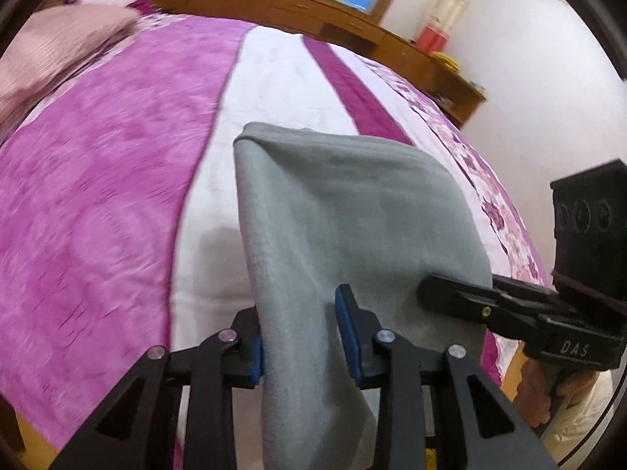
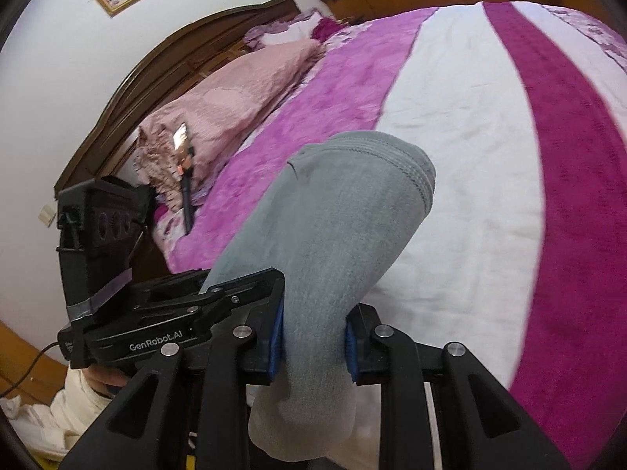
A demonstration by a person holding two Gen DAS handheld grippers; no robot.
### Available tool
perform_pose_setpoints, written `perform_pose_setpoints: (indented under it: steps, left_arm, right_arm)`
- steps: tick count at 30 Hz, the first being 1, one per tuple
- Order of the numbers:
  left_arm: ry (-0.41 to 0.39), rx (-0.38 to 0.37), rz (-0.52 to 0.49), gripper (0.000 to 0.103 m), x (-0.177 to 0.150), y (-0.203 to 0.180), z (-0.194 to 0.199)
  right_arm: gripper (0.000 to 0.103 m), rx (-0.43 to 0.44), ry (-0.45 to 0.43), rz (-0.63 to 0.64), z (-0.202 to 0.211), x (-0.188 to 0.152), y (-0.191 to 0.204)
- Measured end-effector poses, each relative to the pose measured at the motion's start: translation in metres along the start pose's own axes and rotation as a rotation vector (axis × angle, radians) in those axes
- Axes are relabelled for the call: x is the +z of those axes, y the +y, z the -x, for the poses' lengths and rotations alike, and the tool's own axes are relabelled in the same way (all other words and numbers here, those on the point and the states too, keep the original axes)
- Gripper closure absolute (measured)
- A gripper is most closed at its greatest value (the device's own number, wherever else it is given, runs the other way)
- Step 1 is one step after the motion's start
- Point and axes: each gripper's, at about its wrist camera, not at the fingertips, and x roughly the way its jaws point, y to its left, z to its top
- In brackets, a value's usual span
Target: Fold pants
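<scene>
The grey pants [image 1: 352, 211] lie folded over on the bed, with one end lifted by both grippers. My left gripper [image 1: 301, 337] is shut on the near edge of the pants; its blue pads [image 1: 347, 325] press the cloth from both sides. My right gripper [image 2: 313, 342] is shut on the same end; the pants [image 2: 337, 243] run away from it, with the ribbed waistband [image 2: 411, 164] at the far end. The right gripper also shows in the left wrist view [image 1: 462, 297], at the pants' right edge. The left gripper shows in the right wrist view [image 2: 219, 297], close on the left.
The bed cover [image 1: 98, 196] has pink, white and dark purple stripes. A pink quilt [image 2: 219, 117] with a dark tool [image 2: 184, 180] on it lies by the wooden headboard [image 2: 156, 58]. Wooden cabinets [image 1: 313, 8] line the far side. The bed's edge [image 1: 521, 235] is at the right.
</scene>
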Motion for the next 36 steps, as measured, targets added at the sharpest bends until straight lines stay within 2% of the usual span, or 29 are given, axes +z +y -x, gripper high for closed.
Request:
perform_pose_setpoints:
  steps: [6, 9, 14, 18, 20, 22, 23, 27, 31, 36]
  left_arm:
    - [0.033, 0.007, -0.070, 0.071, 0.011, -0.027, -0.043]
    - [0.054, 0.003, -0.071, 0.071, 0.018, -0.030, -0.066]
    - [0.078, 0.008, -0.139, 0.071, 0.034, -0.037, -0.103]
    - [0.096, 0.013, -0.148, 0.071, 0.039, -0.035, -0.124]
    - [0.094, 0.005, -0.149, 0.069, 0.035, -0.030, -0.133]
    - [0.086, -0.010, -0.159, 0.060, 0.030, -0.025, -0.140]
    - [0.085, -0.011, -0.157, 0.058, 0.030, -0.023, -0.141]
    - [0.089, -0.016, -0.119, 0.058, 0.032, -0.018, -0.137]
    - [0.066, 0.055, -0.170, 0.058, 0.028, -0.024, -0.114]
    - [0.043, 0.132, -0.219, 0.058, 0.007, -0.025, -0.086]
  right_arm:
    - [0.085, -0.046, -0.018, -0.028, 0.005, 0.007, -0.038]
    - [0.085, -0.068, -0.014, -0.023, 0.001, 0.012, -0.053]
    - [0.085, -0.136, -0.006, 0.033, -0.011, 0.031, -0.074]
    - [0.085, -0.182, 0.014, -0.004, -0.027, 0.039, -0.103]
    - [0.083, -0.205, 0.033, -0.040, -0.036, 0.037, -0.120]
    - [0.080, -0.246, 0.080, -0.068, -0.049, 0.033, -0.136]
    - [0.076, -0.251, 0.092, -0.081, -0.054, 0.030, -0.143]
    - [0.073, -0.239, 0.065, -0.113, -0.052, 0.029, -0.149]
    - [0.072, -0.309, 0.051, -0.087, -0.040, 0.028, -0.135]
    - [0.071, -0.369, -0.020, -0.075, -0.005, 0.013, -0.110]
